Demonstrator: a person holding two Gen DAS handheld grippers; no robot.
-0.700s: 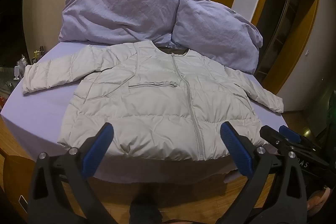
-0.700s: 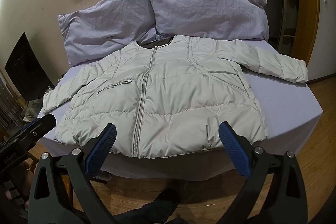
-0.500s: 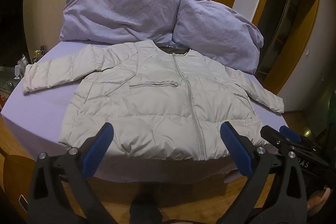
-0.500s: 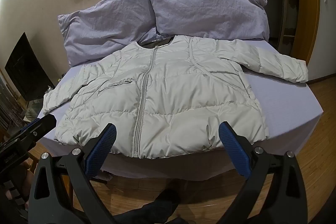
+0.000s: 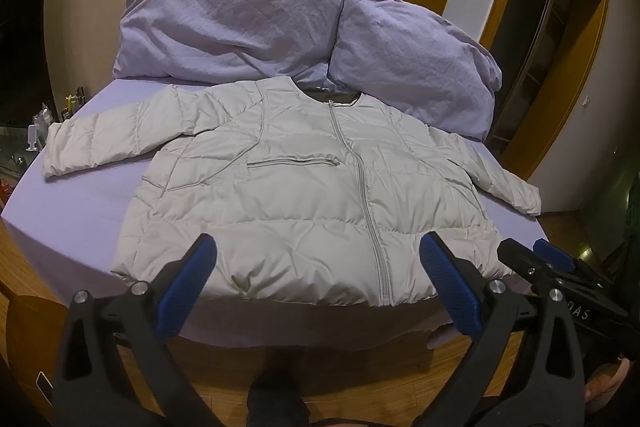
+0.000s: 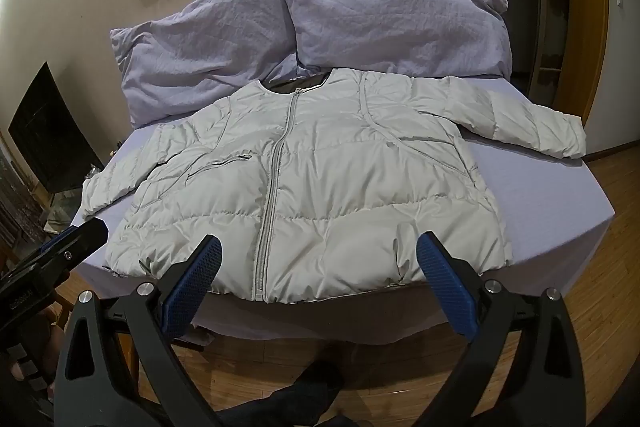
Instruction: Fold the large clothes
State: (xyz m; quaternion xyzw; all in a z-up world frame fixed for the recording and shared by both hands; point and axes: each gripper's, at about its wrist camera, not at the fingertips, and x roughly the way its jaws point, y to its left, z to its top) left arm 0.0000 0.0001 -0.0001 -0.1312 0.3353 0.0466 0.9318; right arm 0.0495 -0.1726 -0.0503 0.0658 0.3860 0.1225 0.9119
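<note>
A pale grey puffer jacket lies flat and zipped on the lilac bed, front up, both sleeves spread out, collar toward the pillows. It also shows in the right wrist view. My left gripper is open and empty, held above the floor just short of the jacket's hem. My right gripper is open and empty, also just short of the hem. The right gripper shows at the right edge of the left wrist view, and the left gripper at the left edge of the right wrist view.
Two lilac pillows lean on the wall behind the collar. The bed edge drops to a wooden floor. A dark screen and small clutter stand at the left. A doorway is at the right.
Both grippers have drifted very slightly; the jacket and bed look the same. Both stay open.
</note>
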